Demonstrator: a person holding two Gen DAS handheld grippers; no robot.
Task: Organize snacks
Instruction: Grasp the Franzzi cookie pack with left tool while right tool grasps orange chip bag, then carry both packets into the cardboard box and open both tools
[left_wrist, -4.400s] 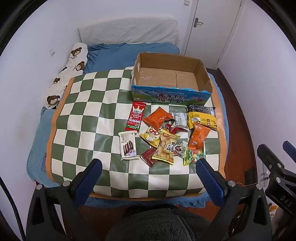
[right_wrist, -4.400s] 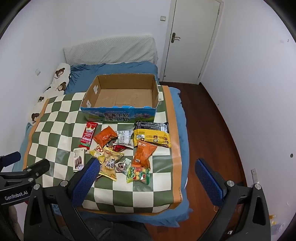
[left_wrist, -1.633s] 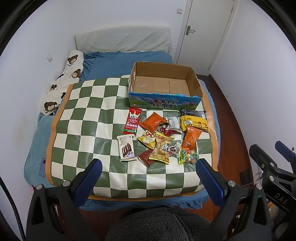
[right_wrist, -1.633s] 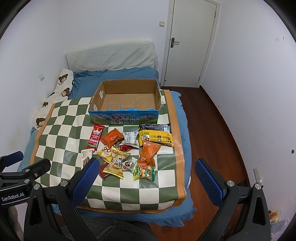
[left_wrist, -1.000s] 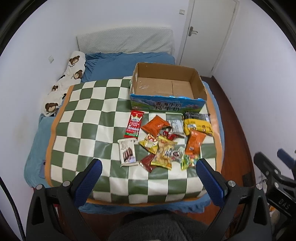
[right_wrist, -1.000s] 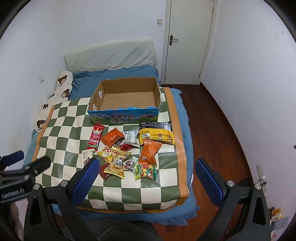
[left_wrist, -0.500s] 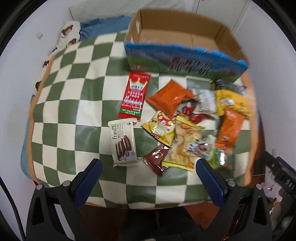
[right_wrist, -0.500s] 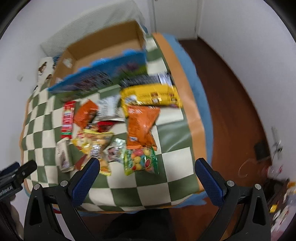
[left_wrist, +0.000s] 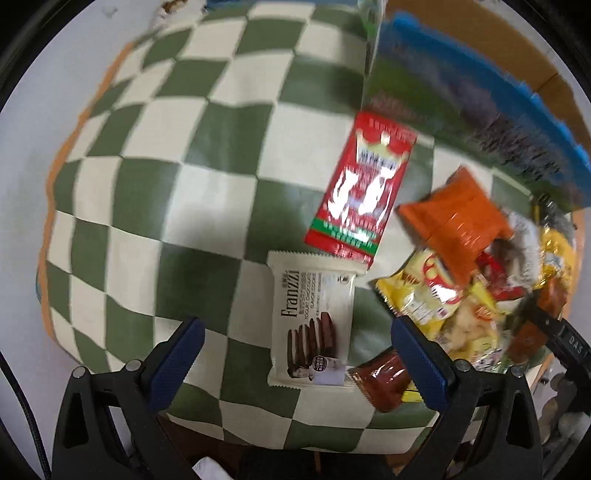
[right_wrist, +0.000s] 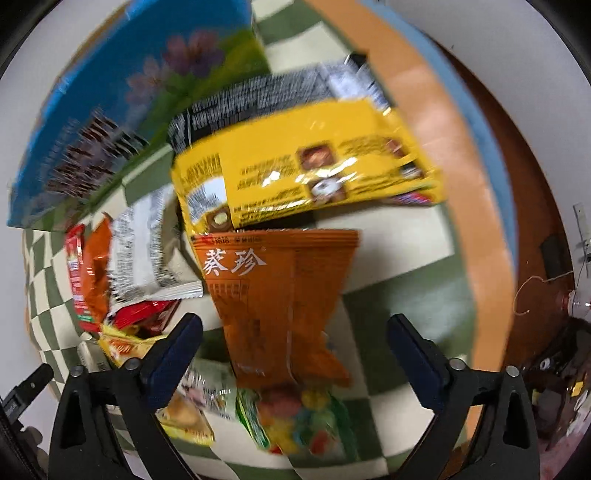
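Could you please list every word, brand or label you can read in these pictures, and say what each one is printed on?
"Franzzi": white chocolate-biscuit wrapper, lying between the left jaws.
"葵珍": orange-brown foil snack bag, lying between the right jaws.
"DAS": black body of the other gripper, at the left view's right edge.
Too blurred to read: red crown packet, yellow bag, blue-sided cardboard box.
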